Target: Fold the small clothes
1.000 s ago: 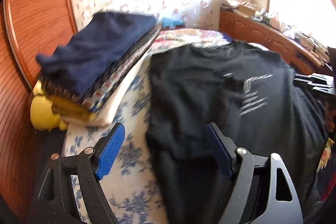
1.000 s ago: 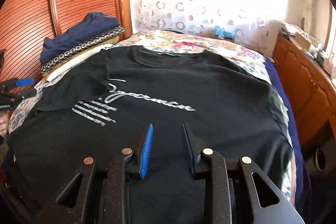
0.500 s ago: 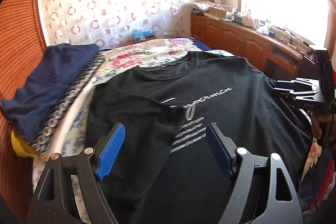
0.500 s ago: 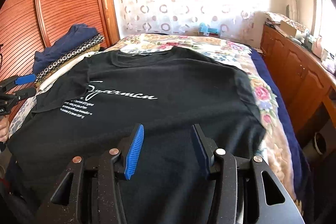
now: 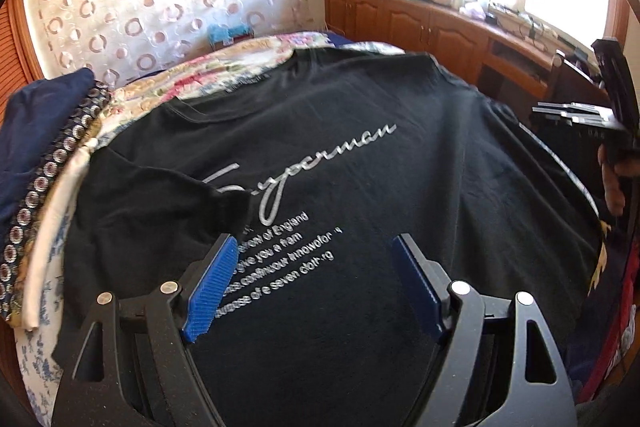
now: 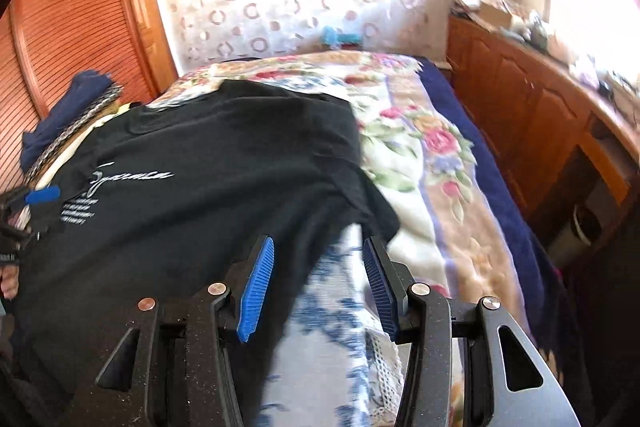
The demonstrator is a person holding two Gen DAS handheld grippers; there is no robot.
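1. The left gripper (image 5: 314, 281) points downward over the middle of a black T-shirt (image 5: 360, 167). Its blue-padded jaws stand wide apart, with nothing between them but the printed cloth below.
2. The right gripper (image 6: 318, 281) also tilts downward, at the shirt's right edge. Its jaws are apart and pinch nothing; below the gap lie the shirt's edge and a blue-and-white floral sheet (image 6: 332, 287).
3. In the left view, a hand (image 5: 610, 183) holds the right gripper at the far right edge of the shirt.
4. The T-shirt lies spread flat, front up, on a bed with a floral blanket (image 6: 420, 163). Its left sleeve (image 5: 160, 195) is folded inward over the print.
5. Silver script on the chest reads roughly "Supperman"; the first letters are partly covered. Smaller lines beneath include "of England", "give you a fram" and "of seven cloth"; the rest is unclear.
6. A stack of folded clothes (image 5: 44, 155), navy on top, sits beside the shirt's left side.
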